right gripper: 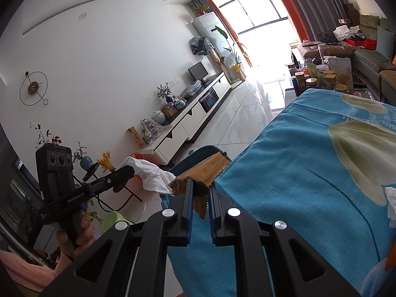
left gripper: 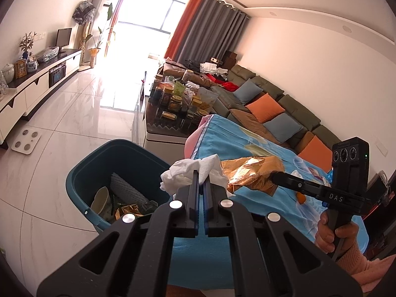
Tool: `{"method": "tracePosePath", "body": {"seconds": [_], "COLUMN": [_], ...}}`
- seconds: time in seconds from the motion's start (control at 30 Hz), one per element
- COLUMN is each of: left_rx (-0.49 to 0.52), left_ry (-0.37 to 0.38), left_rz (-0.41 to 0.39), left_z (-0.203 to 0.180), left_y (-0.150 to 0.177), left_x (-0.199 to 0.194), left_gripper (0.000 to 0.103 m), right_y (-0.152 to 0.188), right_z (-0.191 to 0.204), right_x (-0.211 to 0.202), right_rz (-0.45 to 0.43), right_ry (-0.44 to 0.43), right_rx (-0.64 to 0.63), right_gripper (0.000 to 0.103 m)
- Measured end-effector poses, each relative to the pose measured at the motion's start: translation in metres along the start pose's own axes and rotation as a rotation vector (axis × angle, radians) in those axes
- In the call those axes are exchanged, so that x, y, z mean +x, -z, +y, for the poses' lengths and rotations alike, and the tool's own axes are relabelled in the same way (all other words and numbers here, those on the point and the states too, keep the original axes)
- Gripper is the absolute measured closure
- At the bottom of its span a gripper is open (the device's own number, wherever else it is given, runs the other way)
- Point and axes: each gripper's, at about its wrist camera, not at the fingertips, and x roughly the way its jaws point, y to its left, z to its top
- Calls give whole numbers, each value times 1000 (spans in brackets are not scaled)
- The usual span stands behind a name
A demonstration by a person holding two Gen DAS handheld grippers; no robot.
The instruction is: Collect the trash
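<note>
Mid-task: left gripper point(left gripper: 203, 177) has its fingers pinching a crumpled white tissue point(left gripper: 188, 175), w/ the teal bin point(left gripper: 81, 173) just beyond and left of them. Right gripper point(right gripper: 201, 191) fingers pinch a gold foil wrapper point(right gripper: 198, 178) at the edge of the blue-clothed worktop point(right gripper: 297, 173). Neither dropped yet. Bin already holds netted foam, paper scraps, other bits. Another tissue point(right gripper: 391, 205) sits on the cloth right of the fingers, left to collect.

Crumpled white tissue paper point(left gripper: 190, 173), shiny gold foil wrapper point(left gripper: 250, 173), matt blue cloth point(right gripper: 297, 173), glossy floor tiles point(left gripper: 61, 123).

Home living room: sofa point(left gripper: 269, 99), TV cabinet point(left gripper: 37, 86)
</note>
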Motion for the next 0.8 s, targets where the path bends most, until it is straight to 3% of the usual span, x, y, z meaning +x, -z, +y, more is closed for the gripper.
{"method": "tracePosePath", "body": {"seconds": [0.8], "left_rx": [-37], "left_ry": [-61], "left_rz": [3], "left_z": [18], "left_y": [2], "left_x": [4], "left_gripper": [100], "right_y": [-7], "right_z": [8], "right_x": [31], "right_rz": [56], "right_ry": [-3], "right_rx": [-20], "right_gripper": [93]}}
